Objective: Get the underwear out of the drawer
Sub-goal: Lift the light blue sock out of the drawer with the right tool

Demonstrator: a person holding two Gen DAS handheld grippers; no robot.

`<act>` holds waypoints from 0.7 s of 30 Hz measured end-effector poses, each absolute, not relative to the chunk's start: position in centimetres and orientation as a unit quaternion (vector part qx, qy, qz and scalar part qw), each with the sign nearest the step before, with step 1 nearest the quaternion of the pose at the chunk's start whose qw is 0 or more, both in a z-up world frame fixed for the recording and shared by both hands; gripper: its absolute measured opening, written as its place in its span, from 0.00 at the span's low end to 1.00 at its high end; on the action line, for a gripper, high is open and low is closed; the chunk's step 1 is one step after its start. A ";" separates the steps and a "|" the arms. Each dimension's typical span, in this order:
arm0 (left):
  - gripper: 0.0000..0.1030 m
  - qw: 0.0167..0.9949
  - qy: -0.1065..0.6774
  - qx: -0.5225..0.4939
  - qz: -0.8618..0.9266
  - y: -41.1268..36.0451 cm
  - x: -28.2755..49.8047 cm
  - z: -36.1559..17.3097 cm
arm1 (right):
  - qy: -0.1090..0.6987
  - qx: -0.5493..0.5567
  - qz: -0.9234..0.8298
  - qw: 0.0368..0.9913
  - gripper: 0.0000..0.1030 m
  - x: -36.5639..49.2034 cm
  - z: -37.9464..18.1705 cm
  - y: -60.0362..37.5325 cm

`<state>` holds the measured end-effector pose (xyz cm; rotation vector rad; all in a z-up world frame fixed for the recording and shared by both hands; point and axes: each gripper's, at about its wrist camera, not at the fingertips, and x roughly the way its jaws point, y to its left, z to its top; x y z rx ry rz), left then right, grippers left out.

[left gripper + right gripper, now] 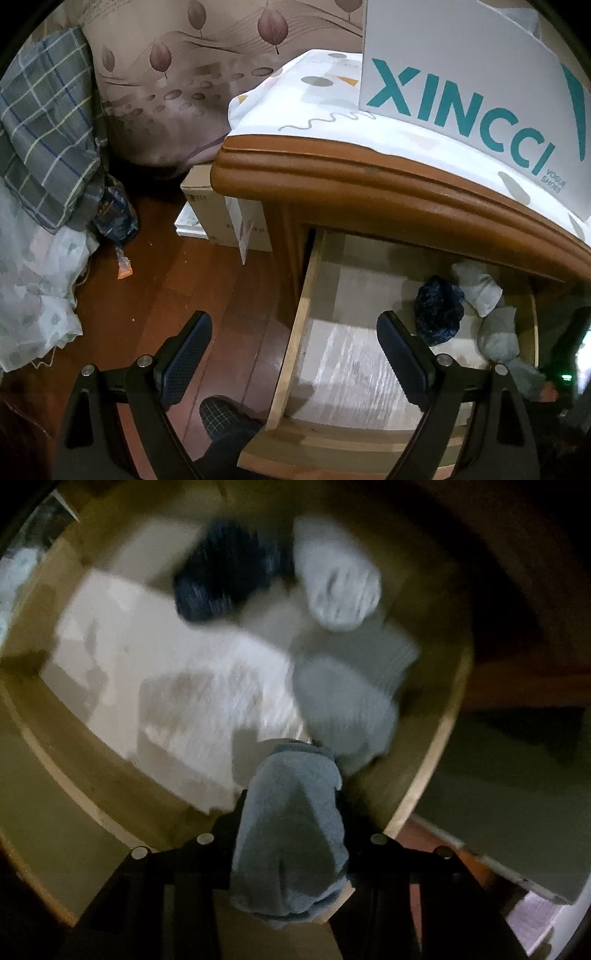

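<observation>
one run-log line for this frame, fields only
drawer: open | right gripper: shut on grey garment | left gripper: open, empty | left in drawer: dark bundle, pale bundle

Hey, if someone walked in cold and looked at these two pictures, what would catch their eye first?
Probably the white shoe box with big teal lettering on top of the wooden nightstand. Below it the drawer stands open, with a dark blue bundle and pale grey ones beside it. In the right wrist view, the right gripper pinches a grey garment.
</observation>
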<state>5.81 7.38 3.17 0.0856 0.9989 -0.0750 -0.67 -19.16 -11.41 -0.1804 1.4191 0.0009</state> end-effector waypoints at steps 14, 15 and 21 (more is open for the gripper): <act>0.86 0.855 0.515 0.018 -0.053 6.5 6.4 1.3 | 0.432 -0.049 -0.048 0.899 0.40 -6.4 -2.2 -19.9; 0.86 0.855 0.516 0.017 -0.055 6.5 6.4 1.2 | 0.418 -0.052 -0.052 0.905 0.40 -6.6 -1.6 -19.9; 0.86 0.851 0.521 0.020 -0.065 5.6 6.2 0.6 | 0.348 -0.050 -0.075 0.933 0.40 -7.9 0.5 -20.3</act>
